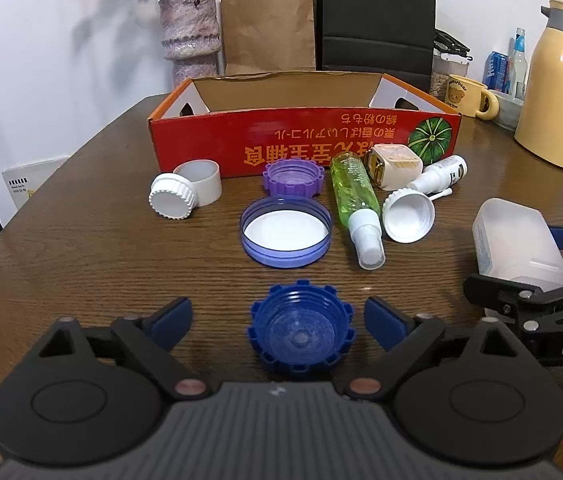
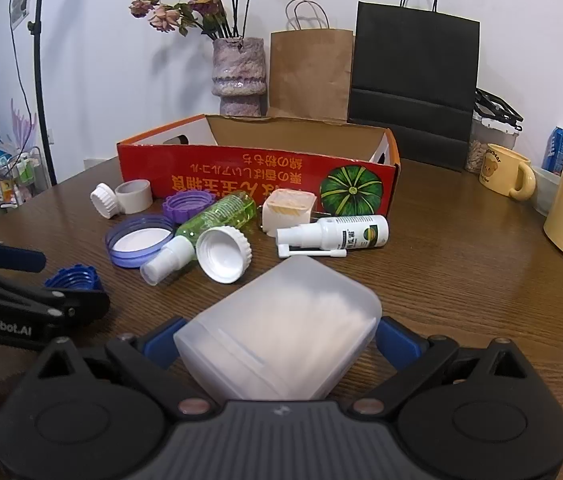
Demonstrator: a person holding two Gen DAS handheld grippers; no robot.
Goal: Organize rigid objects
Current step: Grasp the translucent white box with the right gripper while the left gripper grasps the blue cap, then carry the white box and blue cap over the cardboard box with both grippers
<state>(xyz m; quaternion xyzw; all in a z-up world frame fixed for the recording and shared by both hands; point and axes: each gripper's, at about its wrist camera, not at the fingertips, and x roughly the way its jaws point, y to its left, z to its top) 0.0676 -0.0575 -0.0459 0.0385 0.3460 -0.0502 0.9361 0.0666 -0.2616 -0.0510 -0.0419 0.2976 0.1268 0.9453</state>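
On the brown wooden worktop (image 1: 81, 240), against a white wall, a red cardboard box (image 1: 301, 140) stood at twelve o'clock. The left tongs (image 1: 277, 320) were spread around a dark blue cap (image 1: 301, 330), untouched. At three o'clock, the right tongs (image 2: 277, 340) pinched a frosted plastic container (image 2: 281, 328).

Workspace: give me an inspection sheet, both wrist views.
Surface: brown wooden table.
Job's things: red cardboard box, open; in front of it, caps, a green spray bottle lying down and a white spray bottle.
Clutter: vase, paper bags, mug, yellow jug.
Grippers: left gripper open around the dark blue cap, pads apart from it; right gripper shut on the frosted plastic container.
Cables: black cable along the wall.
Surroundings: white wall, cluttered shelf at left.
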